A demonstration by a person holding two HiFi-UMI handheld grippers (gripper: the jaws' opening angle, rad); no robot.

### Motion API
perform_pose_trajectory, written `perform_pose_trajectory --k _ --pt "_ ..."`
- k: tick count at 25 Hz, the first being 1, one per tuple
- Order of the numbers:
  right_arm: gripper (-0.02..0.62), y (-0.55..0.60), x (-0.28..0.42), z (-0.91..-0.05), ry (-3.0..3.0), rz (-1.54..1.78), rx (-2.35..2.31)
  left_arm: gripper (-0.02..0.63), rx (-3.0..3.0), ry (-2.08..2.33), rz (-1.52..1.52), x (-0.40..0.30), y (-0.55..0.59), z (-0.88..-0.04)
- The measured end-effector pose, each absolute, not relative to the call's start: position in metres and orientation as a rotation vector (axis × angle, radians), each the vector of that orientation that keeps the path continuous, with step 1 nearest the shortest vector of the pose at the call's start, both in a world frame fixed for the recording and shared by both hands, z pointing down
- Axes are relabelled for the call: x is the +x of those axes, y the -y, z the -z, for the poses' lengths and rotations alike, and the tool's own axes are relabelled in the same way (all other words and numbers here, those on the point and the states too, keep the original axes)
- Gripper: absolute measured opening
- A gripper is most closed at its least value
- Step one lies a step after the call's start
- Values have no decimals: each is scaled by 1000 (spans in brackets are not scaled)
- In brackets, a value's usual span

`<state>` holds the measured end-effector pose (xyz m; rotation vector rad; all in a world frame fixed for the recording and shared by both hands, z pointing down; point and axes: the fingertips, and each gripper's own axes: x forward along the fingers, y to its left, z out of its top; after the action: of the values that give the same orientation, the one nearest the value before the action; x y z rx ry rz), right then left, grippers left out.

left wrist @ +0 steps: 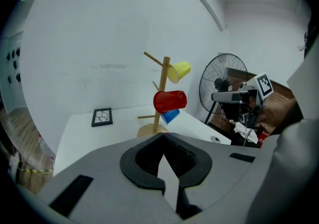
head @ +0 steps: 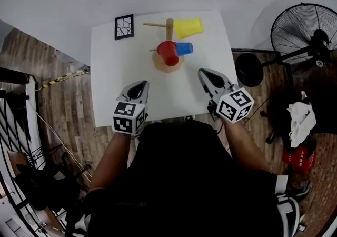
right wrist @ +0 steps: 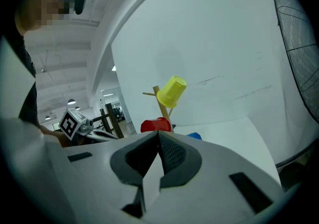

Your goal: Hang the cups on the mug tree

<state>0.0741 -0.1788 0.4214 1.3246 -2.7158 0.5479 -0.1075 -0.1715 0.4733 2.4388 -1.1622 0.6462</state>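
Wooden mug tree (head: 169,29) is standing at twelve o'clock on the white table (head: 116,78), carrying three cups: one yellow cup (head: 188,27), one red cup (head: 168,52), one blue cup (head: 184,48). Two grippers are hovering over the six o'clock edge, the left gripper (head: 142,86) and right gripper (head: 205,74) both closed on nothing, with bare tabletop lying ahead. One framed tile (head: 124,26) at eleven o'clock is showing in the left gripper view, not the right.

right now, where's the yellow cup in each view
head view: yellow cup at top centre, just right of the mug tree post.
left gripper view: at centre, up and right of the post.
right gripper view: at centre, near the post's top.
shared landmark: the red cup, lower on the same tree in every view.
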Motion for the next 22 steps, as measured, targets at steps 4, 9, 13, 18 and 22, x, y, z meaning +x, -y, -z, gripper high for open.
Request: perform_pose_trajectory --k 4,9,13,18,22 --pt "8 173 85 -430 2686 -562 1343 15 2441 1158 -654 -105 170 -472" --pt "8 171 95 -442 2623 -532 1347 15 2435 1156 -669 -106 169 -476" --pt "8 167 101 -452 2582 -521 1346 15 2439 1159 -676 -106 168 -476" --pt "8 165 108 -464 2550 -545 1349 15 2444 1165 -665 -104 169 -473" --pt "8 165 108 -467 2546 -542 1342 15 2441 1172 -667 -105 170 -473"
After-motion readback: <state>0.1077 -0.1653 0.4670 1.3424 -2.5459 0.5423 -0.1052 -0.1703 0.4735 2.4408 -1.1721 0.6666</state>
